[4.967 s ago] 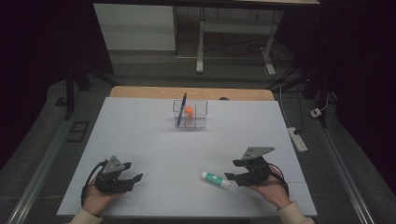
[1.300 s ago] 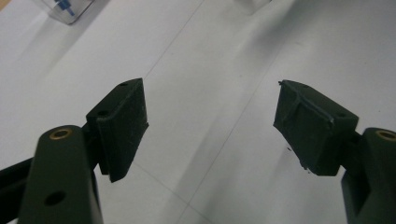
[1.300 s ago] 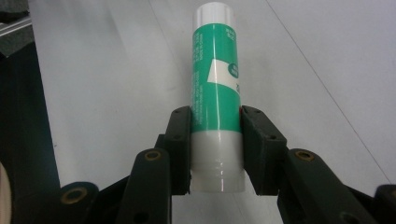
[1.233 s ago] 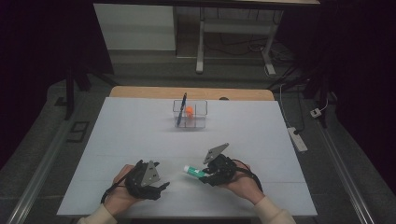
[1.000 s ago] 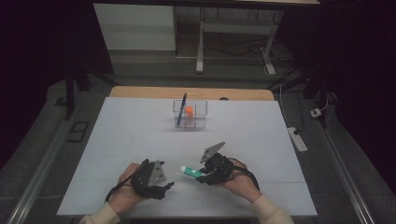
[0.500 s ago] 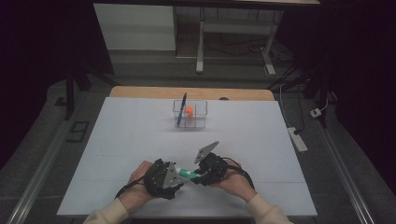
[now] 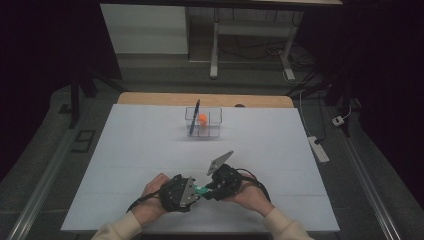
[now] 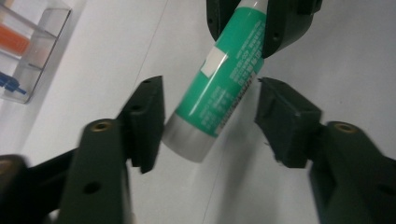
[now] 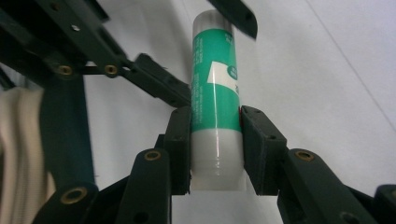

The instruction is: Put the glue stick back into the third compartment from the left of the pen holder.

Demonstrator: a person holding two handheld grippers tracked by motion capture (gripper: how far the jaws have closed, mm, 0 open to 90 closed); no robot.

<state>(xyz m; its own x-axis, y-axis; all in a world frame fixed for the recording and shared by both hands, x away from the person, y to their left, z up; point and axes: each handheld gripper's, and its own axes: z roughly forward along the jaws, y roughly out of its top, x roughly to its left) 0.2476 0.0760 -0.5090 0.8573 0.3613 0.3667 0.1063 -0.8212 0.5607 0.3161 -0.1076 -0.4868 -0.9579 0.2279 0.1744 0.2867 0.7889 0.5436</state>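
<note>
My left gripper (image 7: 192, 191) has come across the white surface (image 7: 150, 145) from the left until it meets my right gripper (image 7: 209, 188) near the front edge, and its fingers (image 8: 144, 121) have just been closing around the grey-capped end of the green tube (image 8: 224, 84), though they stand apart from it yet: one sits just beside the cap, the other has a clear gap. My right fingers (image 9: 180, 149) pinch the tube's white end firmly from both sides, holding it level above the surface, so it now bridges the two grippers. I judge this to be the start of a two-handed step, a handover or pulling off the cap (which of the two I cannot tell). Far off toward the back stands a clear divided box (image 7: 204, 122) with an orange thing (image 7: 203, 118) in one compartment and a dark pen (image 7: 194, 115) leaning upright in it, well apart from my hands. Nothing lies between the grippers and the box, so the way there is open; the only tight spot is my own two sets of fingers crowding around one short tube
</note>
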